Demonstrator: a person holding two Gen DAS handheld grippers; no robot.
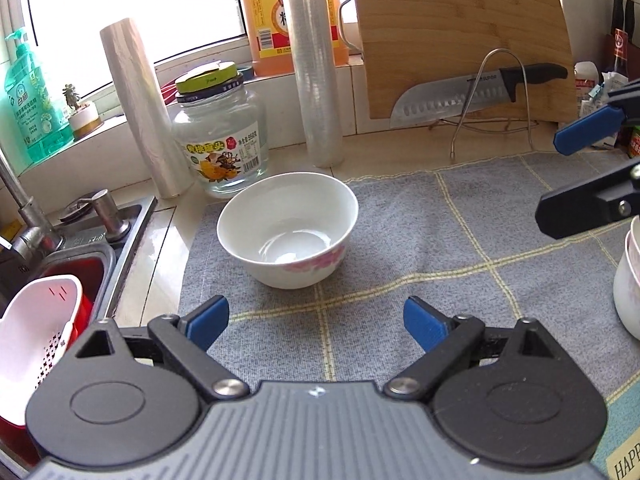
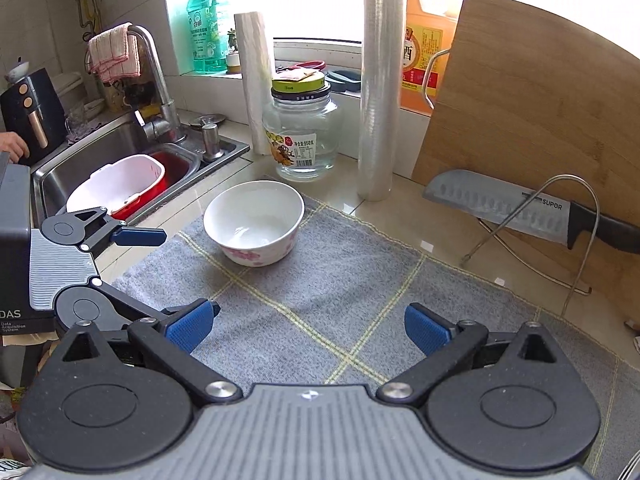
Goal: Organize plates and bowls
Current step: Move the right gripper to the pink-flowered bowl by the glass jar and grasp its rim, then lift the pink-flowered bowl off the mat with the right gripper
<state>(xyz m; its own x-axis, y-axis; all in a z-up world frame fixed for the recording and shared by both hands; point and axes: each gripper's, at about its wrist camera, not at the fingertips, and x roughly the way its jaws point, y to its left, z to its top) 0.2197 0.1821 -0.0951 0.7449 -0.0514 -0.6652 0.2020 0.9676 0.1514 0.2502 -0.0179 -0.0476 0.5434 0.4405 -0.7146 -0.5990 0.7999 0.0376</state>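
— Where's the bowl (image 1: 287,229)?
— Upright on the grey mat (image 1: 420,248), ahead of my left gripper (image 1: 316,322); right gripper (image 2: 310,328) too. Both spread wide, empty.
— Next?
— I'd say approach: straddle its rim, then close.

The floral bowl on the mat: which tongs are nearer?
Left, narrowly. The left tongs sit open just short of the bowl; the right tongs hang open farther back across the mat.

Blown-out window (image 1: 132,20) backlight — fisheye-bent edges
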